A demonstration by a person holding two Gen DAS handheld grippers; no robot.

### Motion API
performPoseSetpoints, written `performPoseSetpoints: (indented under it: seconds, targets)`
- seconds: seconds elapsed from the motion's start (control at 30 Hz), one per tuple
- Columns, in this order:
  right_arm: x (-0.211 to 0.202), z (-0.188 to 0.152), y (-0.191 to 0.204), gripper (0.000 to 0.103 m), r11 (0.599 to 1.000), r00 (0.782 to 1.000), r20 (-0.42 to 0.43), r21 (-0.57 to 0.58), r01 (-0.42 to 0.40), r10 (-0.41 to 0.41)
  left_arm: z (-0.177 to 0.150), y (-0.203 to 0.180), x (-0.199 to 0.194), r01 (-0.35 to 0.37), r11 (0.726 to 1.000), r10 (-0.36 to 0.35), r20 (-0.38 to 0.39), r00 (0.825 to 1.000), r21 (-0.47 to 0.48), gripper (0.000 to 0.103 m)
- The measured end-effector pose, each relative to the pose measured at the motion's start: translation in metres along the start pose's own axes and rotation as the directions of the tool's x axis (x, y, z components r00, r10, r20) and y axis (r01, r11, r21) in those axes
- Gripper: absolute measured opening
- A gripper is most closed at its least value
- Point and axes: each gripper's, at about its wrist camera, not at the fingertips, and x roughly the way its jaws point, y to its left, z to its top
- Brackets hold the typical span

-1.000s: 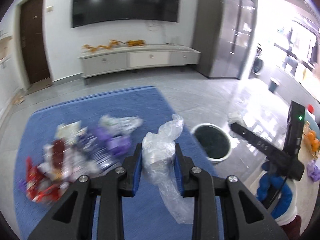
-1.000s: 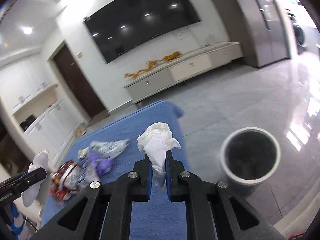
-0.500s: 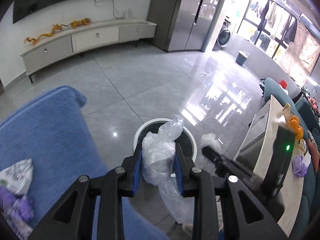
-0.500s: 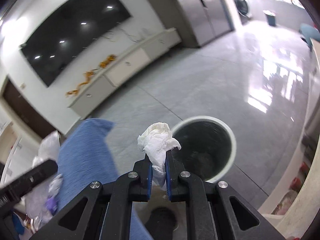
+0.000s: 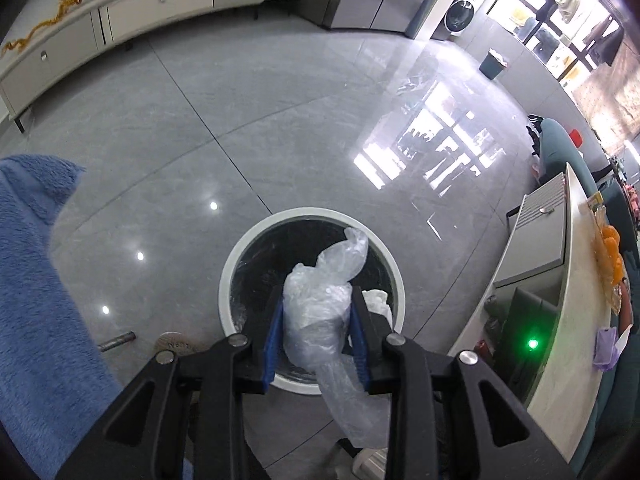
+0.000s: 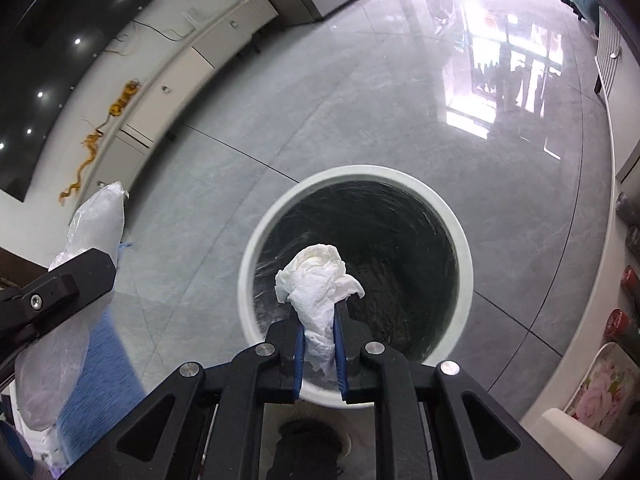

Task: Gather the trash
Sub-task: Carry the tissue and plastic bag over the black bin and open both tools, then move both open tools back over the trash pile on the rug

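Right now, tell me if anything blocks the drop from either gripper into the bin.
Nothing visible does. The tissue in the right gripper and the plastic bag in the left gripper both hang over the bin, whose mouth is open, with no lid on it.

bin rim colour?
White rim, black liner inside; clearest in the right wrist view.

We see a bright daylit room in both views. Daylight pours in from windows (image 5: 560, 20) at two o'clock and glares white off the glossy floor (image 5: 420, 152); small ceiling-light spots glint at eight o'clock. Fisheye bending curves the edges, corners vignette black, and the near blue cloth (image 6: 96, 376) smears with blur.
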Motion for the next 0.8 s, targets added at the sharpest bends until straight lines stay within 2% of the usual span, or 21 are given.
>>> performPoseSetpoints:
  seconds: [0.03, 0.1, 0.13, 0.2, 0.37, 0.57, 0.67, 0.77, 0.8]
  targets:
    - [0.005, 0.001, -0.001, 0.016, 1.0, 1.0, -0.006, 0.005, 0.003, -0.003, 0.002, 0.0, 0.004, 0.001, 1.0, -0.001, -0.004, 1.0, -0.006, 0.032]
    - [0.01, 0.003, -0.001, 0.017, 1.0, 1.0, -0.014, 0.01, 0.008, -0.008, 0.007, 0.001, 0.011, 0.001, 1.0, -0.001, -0.004, 1.0, -0.014, 0.047]
    - [0.012, 0.003, -0.002, 0.021, 1.0, 1.0, -0.015, 0.013, 0.012, -0.011, 0.009, 0.002, 0.013, -0.004, 1.0, 0.004, 0.001, 1.0, -0.019, 0.05]
    - [0.017, 0.011, -0.001, 0.032, 1.0, 1.0, -0.014, 0.017, 0.022, -0.022, 0.011, 0.004, 0.016, -0.001, 1.0, 0.001, 0.007, 1.0, -0.029, 0.051]
    - [0.015, 0.015, -0.007, 0.034, 0.999, 0.999, -0.005, 0.033, 0.036, -0.035, 0.015, 0.014, 0.006, 0.005, 0.998, -0.002, 0.056, 0.998, -0.06, 0.051]
    - [-0.006, 0.018, 0.004, 0.034, 1.0, 0.999, 0.036, 0.018, 0.016, -0.016, -0.003, 0.016, -0.041, 0.018, 0.996, 0.001, 0.203, 0.979, -0.09, 0.051]
    - [-0.033, 0.017, 0.017, 0.034, 1.0, 0.997, 0.082, -0.015, -0.008, 0.009, -0.015, 0.017, -0.068, 0.045, 0.994, -0.023, 0.218, 0.976, -0.097, 0.051]
    - [-0.065, 0.015, 0.031, 0.035, 0.998, 0.991, 0.13, -0.055, -0.034, 0.041, -0.031, 0.019, -0.108, 0.053, 0.99, -0.014, 0.285, 0.958, -0.129, 0.051]
    - [-0.073, 0.014, 0.037, 0.035, 0.997, 0.989, 0.14, -0.066, -0.044, 0.052, -0.04, 0.021, -0.124, 0.04, 0.989, 0.006, 0.314, 0.949, -0.142, 0.058]
